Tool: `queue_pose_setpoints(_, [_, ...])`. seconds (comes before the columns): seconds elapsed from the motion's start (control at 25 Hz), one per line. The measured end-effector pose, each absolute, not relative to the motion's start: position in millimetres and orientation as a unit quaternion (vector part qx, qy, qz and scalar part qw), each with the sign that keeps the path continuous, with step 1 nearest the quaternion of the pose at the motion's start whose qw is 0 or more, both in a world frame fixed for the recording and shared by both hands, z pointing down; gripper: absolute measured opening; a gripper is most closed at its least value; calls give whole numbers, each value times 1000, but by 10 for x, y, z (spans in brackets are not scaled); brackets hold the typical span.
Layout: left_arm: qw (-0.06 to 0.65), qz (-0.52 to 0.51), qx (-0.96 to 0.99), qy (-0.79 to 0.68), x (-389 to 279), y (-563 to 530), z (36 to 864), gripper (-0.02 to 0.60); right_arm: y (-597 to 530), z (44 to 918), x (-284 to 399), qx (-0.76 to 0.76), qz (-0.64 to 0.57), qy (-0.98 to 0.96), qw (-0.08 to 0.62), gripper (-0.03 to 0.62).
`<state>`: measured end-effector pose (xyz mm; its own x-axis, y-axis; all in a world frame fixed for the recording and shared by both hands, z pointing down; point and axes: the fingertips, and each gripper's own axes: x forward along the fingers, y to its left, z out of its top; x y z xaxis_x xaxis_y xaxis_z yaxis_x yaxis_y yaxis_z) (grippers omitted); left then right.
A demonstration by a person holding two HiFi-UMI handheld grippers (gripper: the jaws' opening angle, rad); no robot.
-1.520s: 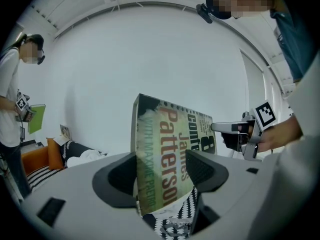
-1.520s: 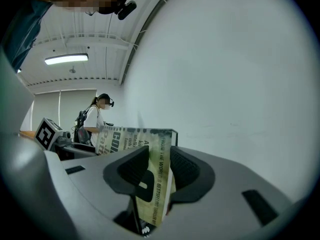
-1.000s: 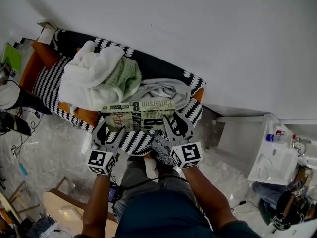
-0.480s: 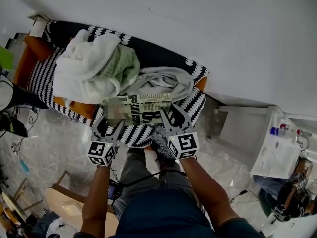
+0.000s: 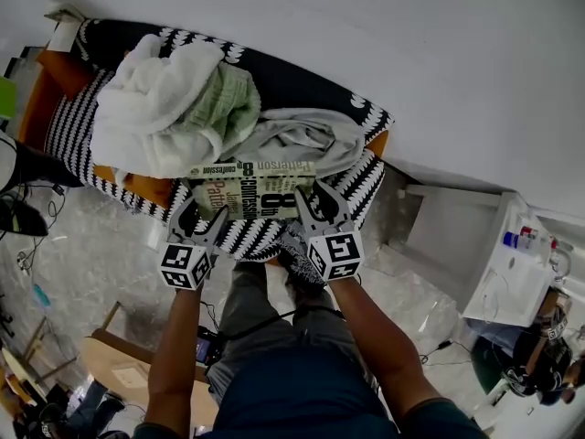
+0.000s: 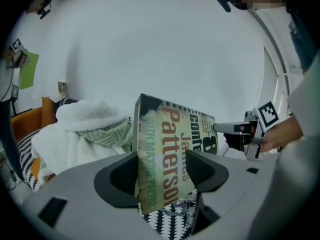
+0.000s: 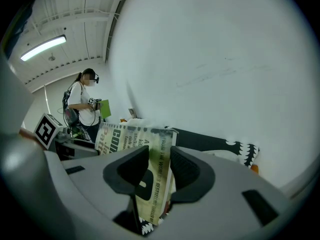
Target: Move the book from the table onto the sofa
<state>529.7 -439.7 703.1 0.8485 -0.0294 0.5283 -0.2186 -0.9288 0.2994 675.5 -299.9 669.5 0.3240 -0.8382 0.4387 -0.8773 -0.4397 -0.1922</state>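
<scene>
The book (image 5: 252,190), a thick paperback with a green and cream cover, hangs level just above the sofa's (image 5: 292,94) black-and-white patterned seat. Both grippers hold it, one at each end. My left gripper (image 5: 197,218) is shut wide across the book's left end, and in the left gripper view the cover (image 6: 167,151) stands tilted between the pads. My right gripper (image 5: 316,205) is shut on the right end, where the book's edge (image 7: 152,169) is pinched between the pads. The sofa seat under the book is partly hidden.
A white blanket (image 5: 151,108), a green knit (image 5: 228,108) and a grey cloth (image 5: 306,140) are heaped on the sofa behind the book. A white cabinet (image 5: 448,236) stands to the right. A wooden table (image 5: 119,378) is at lower left. Another person (image 7: 82,104) stands far off.
Both grippers have sunk together with the book, which now sits closer to the sofa seat. The grip at each end looks the same.
</scene>
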Motion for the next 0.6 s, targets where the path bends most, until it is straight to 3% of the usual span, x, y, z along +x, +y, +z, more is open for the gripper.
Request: queue_pose_setpoints(0.6, [201,307,928,-63,5188,-4453,7616,290,-3084,7312,6675,799,292,-523,53,144])
